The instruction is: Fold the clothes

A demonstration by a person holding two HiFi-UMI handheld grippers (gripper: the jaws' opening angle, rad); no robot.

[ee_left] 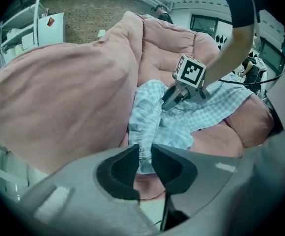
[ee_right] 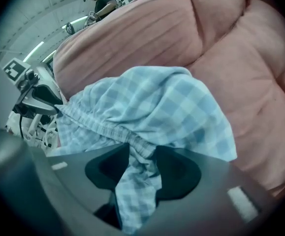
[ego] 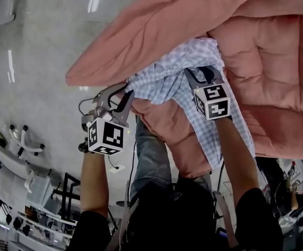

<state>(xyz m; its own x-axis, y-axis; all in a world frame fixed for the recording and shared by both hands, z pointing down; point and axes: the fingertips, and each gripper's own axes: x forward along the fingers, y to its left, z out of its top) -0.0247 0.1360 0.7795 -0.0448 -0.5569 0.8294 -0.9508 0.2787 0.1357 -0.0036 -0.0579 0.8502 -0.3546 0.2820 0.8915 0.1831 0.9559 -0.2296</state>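
Left tongs (ee_left: 145,155) pinch cloth (ee_left: 152,114), right tongs (ee_right: 142,157) seemingly slack (gripper views only)

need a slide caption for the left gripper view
The left gripper pinches the checked garment on a pink quilt, right gripper beyond.
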